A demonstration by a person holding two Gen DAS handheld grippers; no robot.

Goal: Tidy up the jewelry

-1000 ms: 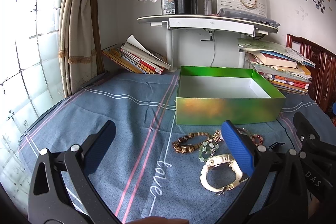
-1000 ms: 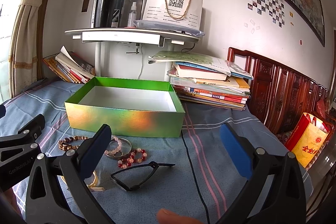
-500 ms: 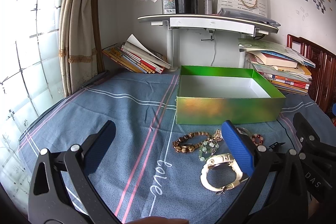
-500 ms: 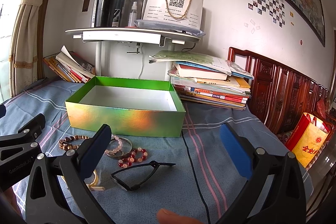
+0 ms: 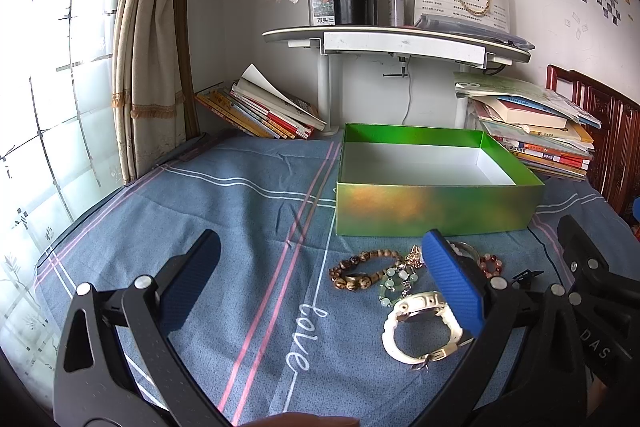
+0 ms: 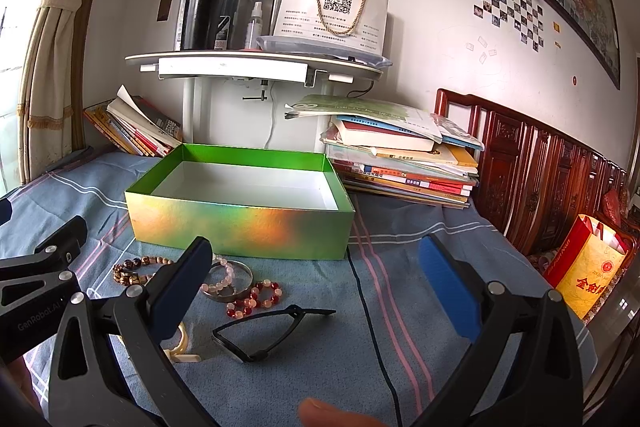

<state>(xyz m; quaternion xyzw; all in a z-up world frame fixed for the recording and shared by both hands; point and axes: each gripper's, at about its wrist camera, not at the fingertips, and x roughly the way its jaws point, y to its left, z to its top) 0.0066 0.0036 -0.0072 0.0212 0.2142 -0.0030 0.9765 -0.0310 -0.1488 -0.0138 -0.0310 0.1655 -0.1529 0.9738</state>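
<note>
An open green box (image 5: 436,210) (image 6: 240,225), white inside and holding nothing, stands on the blue bedspread. In front of it lie a brown bead bracelet (image 5: 356,269) (image 6: 136,269), a pale green bead strand (image 5: 394,283), a white watch (image 5: 420,327), a silver bangle with pink beads (image 6: 228,277), a red bead bracelet (image 6: 254,299) and a black band (image 6: 260,331). My left gripper (image 5: 320,279) is open, low over the cloth left of the jewelry. My right gripper (image 6: 316,283) is open above the black band.
A white shelf on a post (image 5: 396,43) with a black flask stands behind the box. Book stacks lie at back left (image 5: 260,111) and back right (image 6: 404,155). A black cable (image 6: 368,311) runs across the cloth. A carved wooden headboard (image 6: 540,163) is at right.
</note>
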